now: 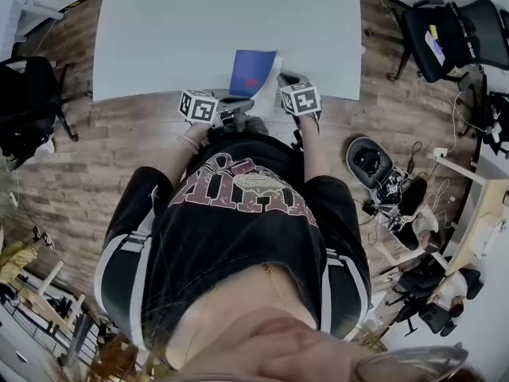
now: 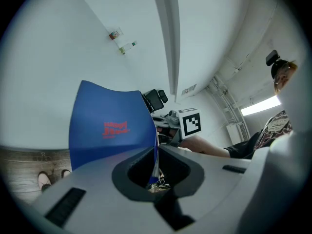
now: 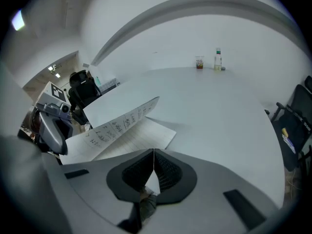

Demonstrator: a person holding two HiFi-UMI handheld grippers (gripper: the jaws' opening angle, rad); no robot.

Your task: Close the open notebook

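The notebook (image 1: 253, 72) lies at the near edge of the white table (image 1: 159, 30), its blue cover (image 2: 109, 126) with red print standing half raised. My left gripper (image 2: 156, 155) is shut on the cover's edge, which runs as a thin blue strip between the jaws. In the right gripper view the raised leaf shows a handwritten page (image 3: 122, 121) above a flat lined page (image 3: 134, 143). My right gripper (image 3: 153, 155) is shut with nothing in it, just before the lined page. In the head view, the left gripper (image 1: 229, 108) is at the notebook's near left and the right gripper (image 1: 290, 82) at its right.
Two small bottles (image 3: 217, 60) stand at the table's far side. Office chairs (image 1: 445, 34) and cables lie on the wooden floor to the right, and a dark chair (image 1: 28, 102) stands to the left. The person stands against the table's near edge.
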